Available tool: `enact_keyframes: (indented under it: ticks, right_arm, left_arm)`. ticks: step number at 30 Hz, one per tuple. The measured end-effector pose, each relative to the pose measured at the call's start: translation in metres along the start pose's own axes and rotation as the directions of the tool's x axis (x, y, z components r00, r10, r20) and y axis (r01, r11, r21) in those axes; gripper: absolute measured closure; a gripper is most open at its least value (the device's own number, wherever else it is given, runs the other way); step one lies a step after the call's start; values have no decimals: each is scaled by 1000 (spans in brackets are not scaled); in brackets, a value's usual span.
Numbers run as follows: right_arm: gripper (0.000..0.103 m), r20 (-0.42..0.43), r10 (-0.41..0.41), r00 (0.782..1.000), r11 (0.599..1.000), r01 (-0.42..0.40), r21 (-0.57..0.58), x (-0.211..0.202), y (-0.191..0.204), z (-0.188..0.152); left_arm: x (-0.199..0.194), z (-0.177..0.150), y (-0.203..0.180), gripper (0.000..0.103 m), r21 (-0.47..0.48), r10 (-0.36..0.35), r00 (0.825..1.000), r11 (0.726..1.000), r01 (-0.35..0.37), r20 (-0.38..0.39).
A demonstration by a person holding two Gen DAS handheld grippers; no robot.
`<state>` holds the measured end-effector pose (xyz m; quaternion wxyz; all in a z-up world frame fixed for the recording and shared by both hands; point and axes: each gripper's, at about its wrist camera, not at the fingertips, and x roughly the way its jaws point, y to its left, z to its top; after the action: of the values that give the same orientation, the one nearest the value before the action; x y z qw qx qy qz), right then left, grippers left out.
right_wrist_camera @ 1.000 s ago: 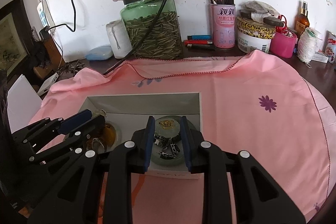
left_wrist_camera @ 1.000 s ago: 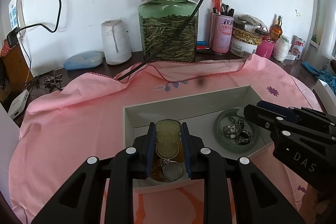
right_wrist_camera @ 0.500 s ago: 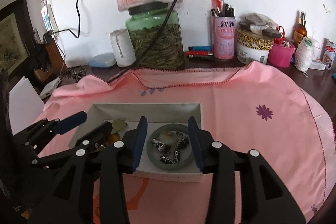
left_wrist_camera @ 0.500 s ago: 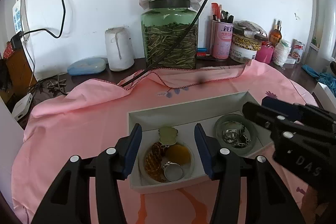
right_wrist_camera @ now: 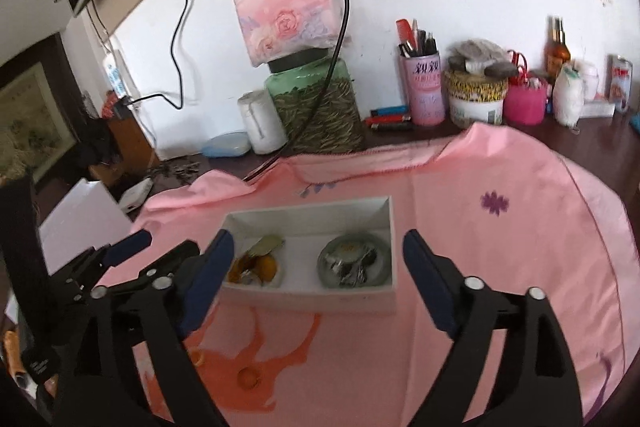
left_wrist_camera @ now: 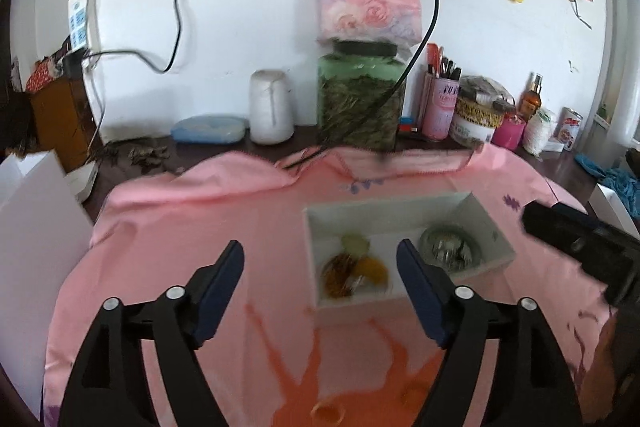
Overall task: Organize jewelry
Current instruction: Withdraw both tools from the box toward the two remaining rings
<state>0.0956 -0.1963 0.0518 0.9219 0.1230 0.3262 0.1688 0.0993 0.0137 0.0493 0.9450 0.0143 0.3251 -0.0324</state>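
Observation:
A white open box (left_wrist_camera: 404, 217) (right_wrist_camera: 308, 215) sits on the pink cloth. Its left side holds gold and amber jewelry (left_wrist_camera: 354, 267) (right_wrist_camera: 256, 265) with a pale green piece (left_wrist_camera: 355, 242) (right_wrist_camera: 266, 244) on top. Its right side holds a green glass dish of silver jewelry (left_wrist_camera: 450, 249) (right_wrist_camera: 354, 263). My left gripper (left_wrist_camera: 320, 259) is open and empty, raised above and in front of the box. My right gripper (right_wrist_camera: 318, 251) is open and empty, also back from the box. The left gripper (right_wrist_camera: 160, 247) shows at left in the right wrist view, and the right gripper's body (left_wrist_camera: 580, 239) at right in the left wrist view.
A pink cloth (right_wrist_camera: 480, 247) covers the table. Along the back wall stand a green glass jar (left_wrist_camera: 360, 99) with a tissue pack on top, a white roll (left_wrist_camera: 270, 111), a pink pen cup (right_wrist_camera: 426, 87), tubs and bottles. A black cable (right_wrist_camera: 320, 87) hangs over the jar. White box at left (left_wrist_camera: 32, 247).
Both grippers have opened wide and pulled up and back from the box. The left one let go of the pale green piece, which now lies in the box's left side.

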Motion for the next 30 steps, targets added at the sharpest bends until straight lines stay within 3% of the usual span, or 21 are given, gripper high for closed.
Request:
enact_keyframes:
  ticks: [9, 12, 19, 27, 30]
  right_arm:
    - [14, -50, -37, 998, 998, 35, -43, -3, -3, -48]
    - [14, -95, -53, 994, 995, 45, -90, 6, 2, -57]
    - [14, -92, -83, 992, 982, 66, -175, 7, 14, -65]
    - [14, -90, -66, 994, 990, 54, -132, 3, 7, -61]
    - [14, -86, -61, 994, 990, 49, -136, 2, 9, -61]
  left_arm:
    - [-3, -56, 29, 24, 13, 36, 992, 999, -35, -124]
    - [-6, -60, 29, 24, 17, 0, 992, 1000, 2, -129]
    - [-9, -70, 15, 24, 107, -41, 990, 993, 56, -136]
    - [0, -76, 7, 40, 124, -83, 978, 986, 108, -189]
    - [3, -79, 3, 51, 135, -94, 974, 983, 123, -205]
